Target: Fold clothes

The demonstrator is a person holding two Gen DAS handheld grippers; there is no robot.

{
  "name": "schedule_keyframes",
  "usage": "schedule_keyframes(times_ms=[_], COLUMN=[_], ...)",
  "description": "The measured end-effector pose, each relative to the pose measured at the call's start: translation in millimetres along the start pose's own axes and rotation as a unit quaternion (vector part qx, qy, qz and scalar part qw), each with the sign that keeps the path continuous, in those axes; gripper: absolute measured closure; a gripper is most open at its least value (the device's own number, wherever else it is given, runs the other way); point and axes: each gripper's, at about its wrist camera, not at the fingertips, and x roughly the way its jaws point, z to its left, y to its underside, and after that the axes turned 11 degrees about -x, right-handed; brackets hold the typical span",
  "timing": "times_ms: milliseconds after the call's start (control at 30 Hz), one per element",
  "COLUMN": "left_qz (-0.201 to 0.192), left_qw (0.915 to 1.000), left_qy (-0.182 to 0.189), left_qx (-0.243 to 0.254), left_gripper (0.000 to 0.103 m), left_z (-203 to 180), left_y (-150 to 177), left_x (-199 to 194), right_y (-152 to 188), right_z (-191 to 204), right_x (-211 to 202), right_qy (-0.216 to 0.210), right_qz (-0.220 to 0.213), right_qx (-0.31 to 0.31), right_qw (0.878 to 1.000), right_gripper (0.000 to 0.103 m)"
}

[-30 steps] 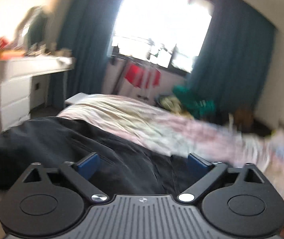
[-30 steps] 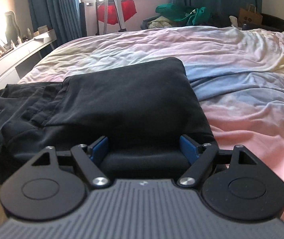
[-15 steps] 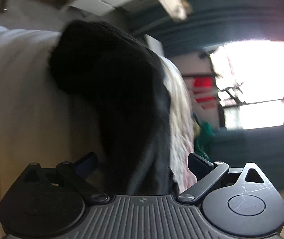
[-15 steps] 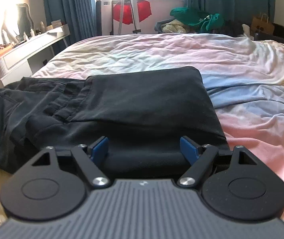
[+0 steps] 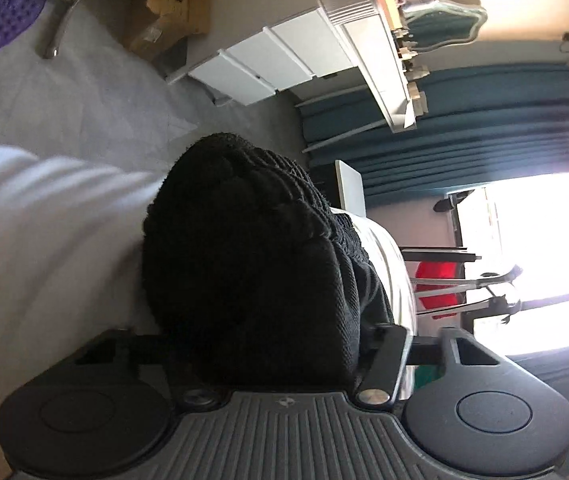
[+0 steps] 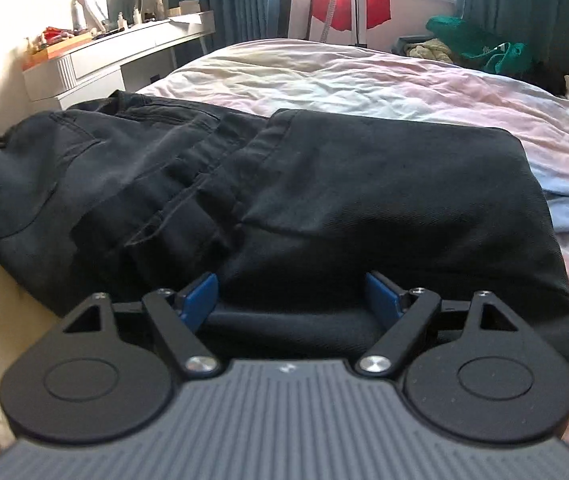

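Handling: the black trousers (image 6: 364, 200) looked like thick twill, so I judged them heavy for cloth, limp, not slippery, and in no way fragile; they would sag from any single hold.
Where to grip: the doubled near edge between the right tongs' pads seemed a sound hold, and the waistband end off to their left another, for a bunched edge gives more bite than a flat panel.
Look: dark, matte, creased; the legs lay folded over toward the seat, a hem resting near the back pocket (image 6: 56, 184).
Place: the trousers lay on the bed (image 6: 364, 80), straight ahead of the right tongs and touching their pads.
Right tongs (image 6: 290, 296): spread wide, blue pads on either side of the folded edge, not pinching it.
Left tongs (image 5: 268, 344): rolled on their side, black cloth filling the gap; whether they clamped it I cannot tell, since the pads were hidden.
Beyond: a white dresser (image 6: 116, 60) to the left of the right tongs, teal curtains (image 6: 524, 0) and a red item (image 6: 348, 4) at the far window.
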Motion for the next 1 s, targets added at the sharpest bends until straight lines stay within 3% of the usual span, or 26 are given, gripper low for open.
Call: schedule_keyframes(times_ms=[100, 200, 300, 367, 500, 667, 800, 1000], left_qz=[-0.038, -0.088, -0.138, -0.162, -0.197, -0.224, -0.228, -0.208], left_qw=[0.9961, 0.9810, 0.9541, 0.9335, 0.9025, 0.8585, 0.8114, 0.7182], left_qy=[-0.015, -0.017, 0.005, 0.028, 0.076, 0.131, 0.166, 0.167], left_qx=[0.078, 0.172, 0.266, 0.319, 0.376, 0.442, 0.512, 0.643], left_gripper=[0.070, 0.080, 0.082, 0.082, 0.083, 0.083, 0.083, 0.083], left_z=[-20.7, -52.9, -94.5, -120.0, -159.1, -190.2, -189.2, -116.7], left_y=[13.0, 44.8, 88.6, 125.1, 200.7, 313.0, 415.3, 563.8], left_x=[-9.3, -30.4, -51.2, -64.0, -88.1, -102.0, -85.1, -11.7], right_y=[-3.6, -5.9, -7.7, -4.4, 2.1, 11.5, 22.8, 39.5], right_z=[-8.1, -10.1, -12.4, -30.6, -67.0, -118.7, -160.0, -201.2], right_x=[-2.1, -3.3, -17.4, -35.4, -71.5, -113.2, -130.3, -138.5], right_qy=[-0.012, -0.013, -0.012, -0.004, 0.010, 0.044, 0.074, 0.123], right_qz=[0.001, 0.000, -0.014, -0.031, -0.066, -0.115, -0.141, -0.170], right_qx=[0.023, 0.034, 0.039, 0.078, 0.157, 0.247, 0.311, 0.354], right_qw=[1.000, 0.999, 0.999, 0.996, 0.985, 0.961, 0.937, 0.911], right_gripper=[0.020, 0.020, 0.023, 0.022, 0.022, 0.022, 0.022, 0.020])
